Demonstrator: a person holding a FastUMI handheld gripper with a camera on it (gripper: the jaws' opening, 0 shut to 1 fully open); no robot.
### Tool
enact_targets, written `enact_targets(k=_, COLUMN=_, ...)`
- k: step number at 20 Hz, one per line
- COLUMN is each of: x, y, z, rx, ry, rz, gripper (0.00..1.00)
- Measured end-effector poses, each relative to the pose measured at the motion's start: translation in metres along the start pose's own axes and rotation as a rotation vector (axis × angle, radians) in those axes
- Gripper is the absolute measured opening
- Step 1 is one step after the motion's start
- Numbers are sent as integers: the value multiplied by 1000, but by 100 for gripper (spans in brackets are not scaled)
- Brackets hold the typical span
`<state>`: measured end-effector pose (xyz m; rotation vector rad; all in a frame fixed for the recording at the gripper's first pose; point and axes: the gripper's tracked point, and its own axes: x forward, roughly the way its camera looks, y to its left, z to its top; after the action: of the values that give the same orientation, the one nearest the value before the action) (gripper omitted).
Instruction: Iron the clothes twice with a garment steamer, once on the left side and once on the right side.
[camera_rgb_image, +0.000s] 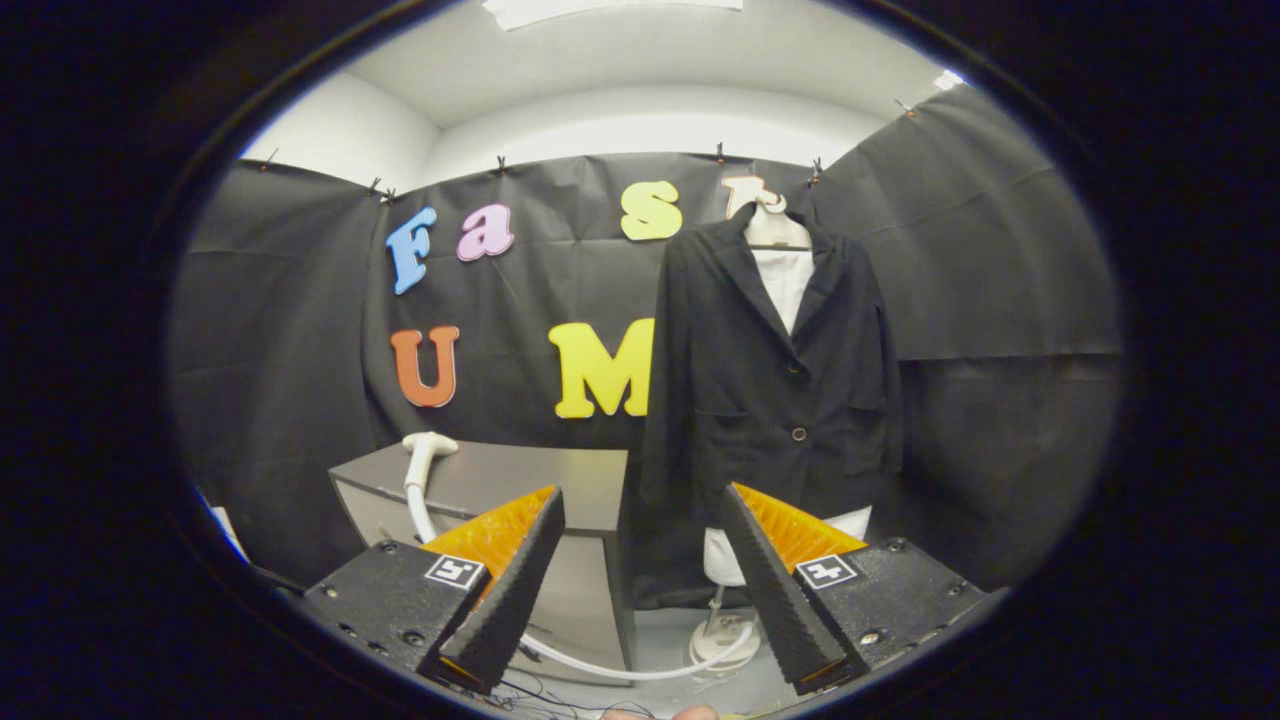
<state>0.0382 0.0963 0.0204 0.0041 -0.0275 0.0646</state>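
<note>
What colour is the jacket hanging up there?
Black, over something white; the jacket shows best in the gripper view, beyond the open fingers.

The gripper (640, 575) is held level and faces straight ahead toward twelve o'clock, its two fingers spread wide with an open gap between them and nothing pressed by either one. The left finger (505, 600) rises from about seven o'clock and slants inward toward one o'clock, while the right finger (775, 595) rises from about five o'clock and slants inward toward eleven o'clock, so the pair forms an open V. At six o'clock, below the fingers, the tips of the person's hand (660, 713) just show.
</note>
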Motion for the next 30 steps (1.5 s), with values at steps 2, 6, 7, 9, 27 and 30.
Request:
enact_targets(k=2, x=12, y=30, z=8, rx=7, ry=-14, rz=22, gripper=98)
enact_targets(k=6, x=42, y=100, z=21, rx=25, ry=-27, rz=99, gripper=98)
enact_targets(k=7, x=51, y=120, z=22, rx=21, ry=-23, rz=131, gripper=98)
enact_targets(k=9, x=70, y=159, z=23, rx=2, ry=-6, rz=201, gripper=98)
enact_targets(k=27, x=276, y=352, z=-85, rx=-85, ry=574, rz=580, gripper=96)
enact_targets(k=30, x=284, y=353, z=-104, rx=-108, ry=674, rz=571, gripper=92)
